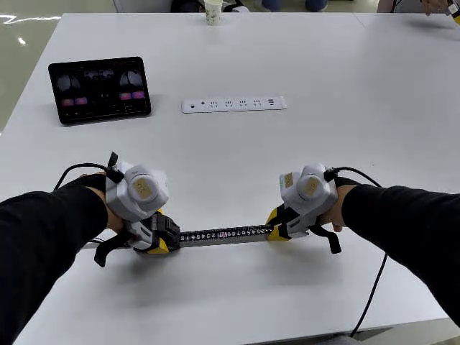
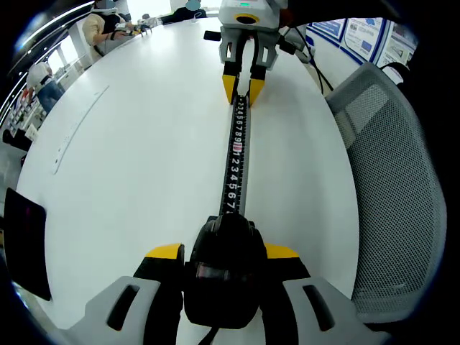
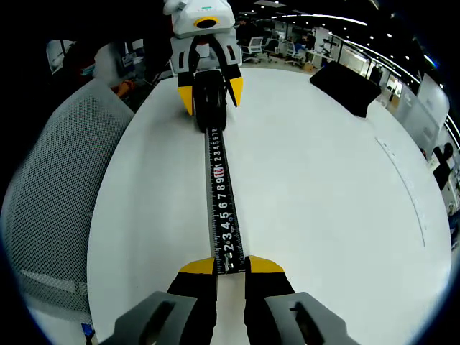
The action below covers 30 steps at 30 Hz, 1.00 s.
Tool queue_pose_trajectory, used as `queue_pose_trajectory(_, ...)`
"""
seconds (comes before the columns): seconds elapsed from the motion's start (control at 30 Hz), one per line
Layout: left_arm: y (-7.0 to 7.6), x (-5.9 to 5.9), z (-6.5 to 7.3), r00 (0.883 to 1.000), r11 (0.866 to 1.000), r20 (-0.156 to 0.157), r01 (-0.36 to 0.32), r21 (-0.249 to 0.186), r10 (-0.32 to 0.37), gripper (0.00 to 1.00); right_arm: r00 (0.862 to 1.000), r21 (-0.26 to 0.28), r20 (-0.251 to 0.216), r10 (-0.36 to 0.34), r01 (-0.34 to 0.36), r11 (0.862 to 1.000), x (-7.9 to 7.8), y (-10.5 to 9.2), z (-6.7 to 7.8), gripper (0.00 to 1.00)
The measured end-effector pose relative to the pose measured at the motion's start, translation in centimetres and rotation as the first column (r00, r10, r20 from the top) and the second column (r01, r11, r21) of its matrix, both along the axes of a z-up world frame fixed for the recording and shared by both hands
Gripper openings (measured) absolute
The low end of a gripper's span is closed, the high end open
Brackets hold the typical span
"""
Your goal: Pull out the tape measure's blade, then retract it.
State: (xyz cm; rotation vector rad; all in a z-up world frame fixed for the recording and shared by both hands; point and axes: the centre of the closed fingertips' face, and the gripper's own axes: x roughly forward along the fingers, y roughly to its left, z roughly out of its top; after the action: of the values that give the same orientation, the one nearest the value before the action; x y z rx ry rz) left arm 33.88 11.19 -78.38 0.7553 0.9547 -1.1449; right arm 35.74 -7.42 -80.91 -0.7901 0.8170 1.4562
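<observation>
The tape measure (image 1: 168, 234) lies close to the table's near edge, about midway along it. Its case is black and rounded. Its blade (image 1: 226, 234) is extended, running flat and straight just above the white table (image 1: 323, 144), parallel to that edge. The blade is dark with white numerals along its length and a small red mark partway along.

The left gripper (image 2: 223, 251) is clamped on the case, one yellow-tipped jaw on each side of it. The right gripper (image 3: 230, 264) has its yellow tips closed together on the free end of the blade. The two grippers face each other along the blade, each held by a black-sleeved arm.

Farther back, near the table's left edge, lies a dark tablet (image 1: 99, 89). A white power strip (image 1: 233, 104) lies beside it towards the middle, and a paper cup (image 1: 213, 11) stands at the far edge. A grey mesh chair (image 2: 388, 180) stands by the near edge.
</observation>
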Motion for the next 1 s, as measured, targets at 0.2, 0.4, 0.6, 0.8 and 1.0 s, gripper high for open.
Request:
queue_pose_trajectory(0.2,0.0,0.1,-0.1,1.000,1.000,0.000,0.000,0.000,0.000,0.36,1.000,-0.006,0.006,0.003,-0.003,1.000,0.1,-0.4,0.0,0.10)
queue_pose_trajectory(0.4,0.1,0.2,-0.2,1.000,1.000,0.000,-0.001,0.000,0.001,0.36,1.000,-0.008,0.004,0.001,0.000,1.000,0.2,-0.6,0.0,0.10)
queue_pose_trajectory(0.6,0.1,0.3,-0.2,1.000,1.000,0.000,-0.001,0.000,0.001,0.36,1.000,-0.008,0.002,-0.006,0.006,1.000,0.2,-0.9,0.0,0.10)
queue_pose_trajectory(0.8,0.1,0.3,-0.3,1.000,1.000,-0.001,-0.001,0.000,0.001,0.36,1.000,-0.013,0.003,-0.007,0.007,1.000,0.2,-1.3,0.0,0.10)
queue_pose_trajectory(1.0,0.1,0.2,-0.2,1.000,1.000,0.001,-0.001,0.001,0.001,0.36,1.000,-0.021,0.002,-0.007,0.007,1.000,0.3,-1.6,0.0,0.10)
